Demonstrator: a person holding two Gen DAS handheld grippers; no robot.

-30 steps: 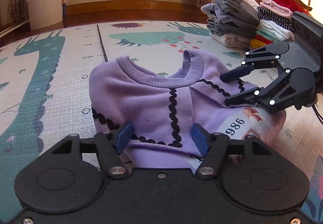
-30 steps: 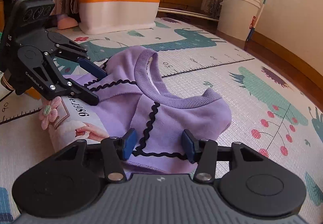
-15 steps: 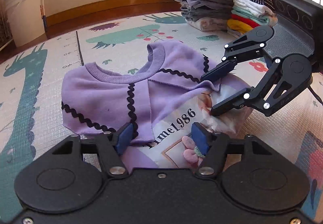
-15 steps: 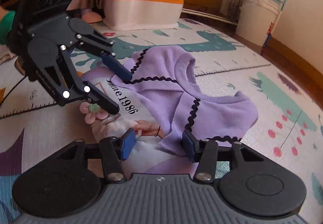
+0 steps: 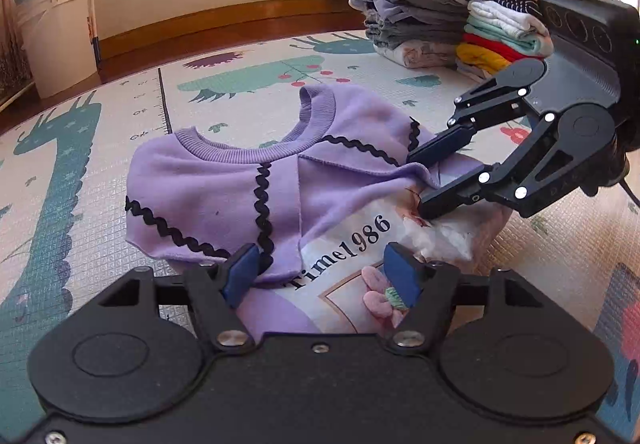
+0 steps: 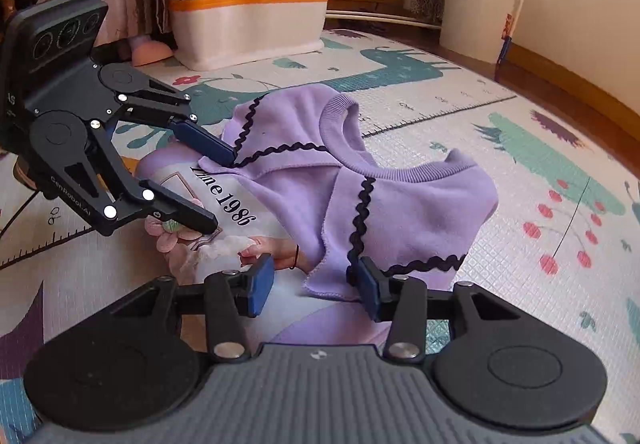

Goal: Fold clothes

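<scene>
A purple sweatshirt (image 5: 224,184) with black zigzag trim lies bunched on the play mat (image 5: 80,172), its white "Time1986" print (image 5: 348,240) facing up. My left gripper (image 5: 320,276) is open, its blue pads straddling the near edge of the cloth by the print. From the right, my right gripper (image 5: 418,184) reaches in, open, its jaws either side of a folded purple edge. In the right wrist view the sweatshirt (image 6: 420,212) fills the middle. There the right gripper (image 6: 314,286) spans a purple flap, and the left gripper (image 6: 220,190) is open over the print.
Two stacks of folded clothes (image 5: 420,20) (image 5: 504,16) stand at the back right of the mat. A pale bucket (image 5: 52,32) stands on the wooden floor by the wall. A white box with an orange band (image 6: 248,28) sits at the mat's far edge.
Both grippers have shifted from the collar end toward the printed end of the sweatshirt, so more of the print shows. Both have stayed open.
</scene>
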